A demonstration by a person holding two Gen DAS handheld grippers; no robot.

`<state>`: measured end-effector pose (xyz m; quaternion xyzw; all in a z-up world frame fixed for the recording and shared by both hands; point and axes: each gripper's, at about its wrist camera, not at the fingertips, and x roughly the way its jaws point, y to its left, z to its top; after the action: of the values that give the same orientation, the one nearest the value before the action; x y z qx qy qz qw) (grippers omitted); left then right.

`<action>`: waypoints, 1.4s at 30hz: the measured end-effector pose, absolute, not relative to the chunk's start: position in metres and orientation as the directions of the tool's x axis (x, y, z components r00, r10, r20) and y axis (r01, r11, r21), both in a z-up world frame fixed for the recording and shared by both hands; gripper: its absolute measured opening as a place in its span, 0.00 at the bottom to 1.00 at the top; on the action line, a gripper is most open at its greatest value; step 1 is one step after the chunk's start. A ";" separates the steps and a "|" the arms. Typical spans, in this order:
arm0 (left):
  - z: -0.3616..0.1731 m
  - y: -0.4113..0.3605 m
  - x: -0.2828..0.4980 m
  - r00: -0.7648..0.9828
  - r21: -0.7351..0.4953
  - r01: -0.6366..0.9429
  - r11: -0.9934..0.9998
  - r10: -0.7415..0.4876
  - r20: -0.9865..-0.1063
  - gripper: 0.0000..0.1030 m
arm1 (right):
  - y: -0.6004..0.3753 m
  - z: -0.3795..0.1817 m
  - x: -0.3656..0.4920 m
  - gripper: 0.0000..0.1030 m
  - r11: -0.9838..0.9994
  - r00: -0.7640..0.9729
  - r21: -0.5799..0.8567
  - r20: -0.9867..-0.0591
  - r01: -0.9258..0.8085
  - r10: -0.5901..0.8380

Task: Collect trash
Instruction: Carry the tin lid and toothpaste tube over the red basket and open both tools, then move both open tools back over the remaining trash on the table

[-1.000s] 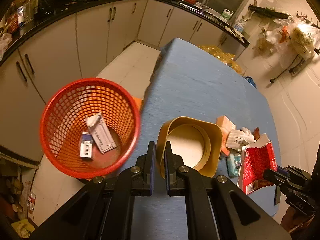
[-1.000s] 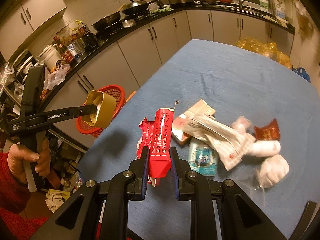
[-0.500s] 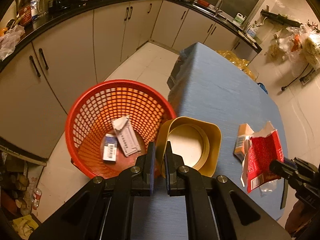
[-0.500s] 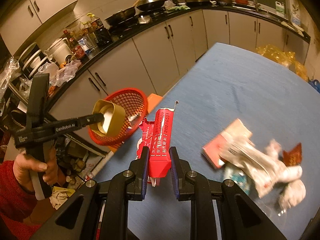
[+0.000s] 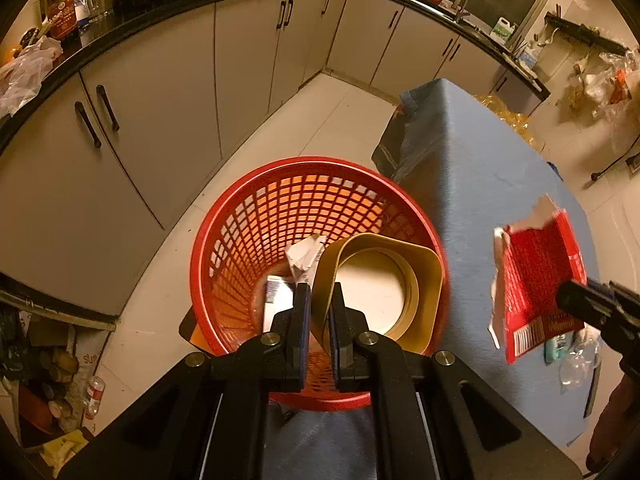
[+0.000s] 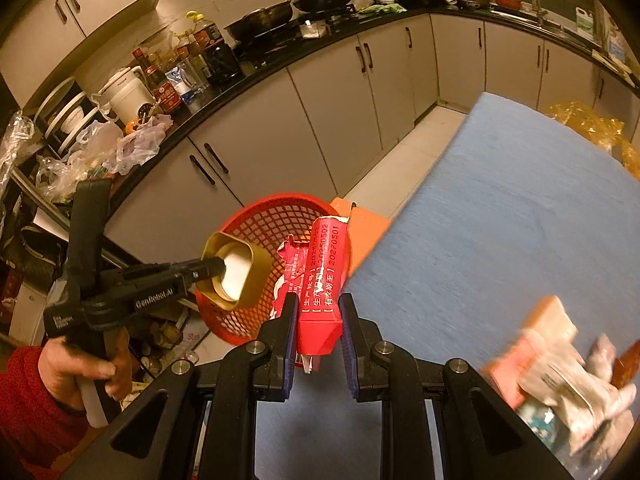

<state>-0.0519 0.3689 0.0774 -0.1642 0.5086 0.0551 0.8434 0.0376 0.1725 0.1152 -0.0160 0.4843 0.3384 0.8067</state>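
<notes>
My left gripper (image 5: 319, 300) is shut on the rim of a yellow paper bowl (image 5: 380, 284), which hangs over the red mesh basket (image 5: 256, 216) on the floor beside the blue table (image 5: 472, 184). In the right wrist view the same bowl (image 6: 236, 276) sits over the basket (image 6: 276, 220), held by the left gripper (image 6: 218, 268). My right gripper (image 6: 318, 312) is shut on a torn red carton (image 6: 322, 280) near the table's edge, just short of the basket. That carton (image 5: 536, 280) shows at the right of the left wrist view. A few pieces of trash lie in the basket.
More wrappers and a box (image 6: 560, 364) lie on the table at the right. Kitchen cabinets (image 5: 160, 112) and a cluttered black counter (image 6: 280, 48) run behind the basket. An orange box (image 6: 364, 224) stands on the floor by the basket. A hand in a red sleeve (image 6: 24, 412) holds the left gripper.
Both grippers have moved from over the table toward the basket. The yellow bowl now hangs above the basket's opening, and the red carton has come to the table's edge.
</notes>
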 end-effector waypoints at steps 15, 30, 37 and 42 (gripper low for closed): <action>0.088 0.365 -0.056 0.535 -0.084 -0.225 0.971 0.051 -0.843 0.64 | 0.231 0.095 0.057 0.38 0.769 0.290 0.293 -0.803 -0.568 0.520; 0.117 0.318 -0.068 0.584 0.080 -0.245 0.966 0.213 -0.784 0.88 | 0.153 0.125 0.032 0.61 0.841 0.429 0.233 -0.775 -0.489 0.464; 0.115 0.269 -0.071 0.578 0.045 -0.151 0.987 0.125 -0.807 0.88 | 0.077 0.126 0.002 0.65 0.894 0.482 0.217 -0.779 -0.392 0.400; 0.112 0.222 -0.064 0.563 0.007 -0.076 0.997 0.049 -0.825 0.88 | 0.009 0.117 -0.020 0.65 0.933 0.487 0.242 -0.801 -0.267 0.347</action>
<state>-0.0641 0.2221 0.1116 -0.0144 0.4660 0.0353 0.8840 -0.0201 0.0093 0.1173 0.0426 0.4741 0.1782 0.8612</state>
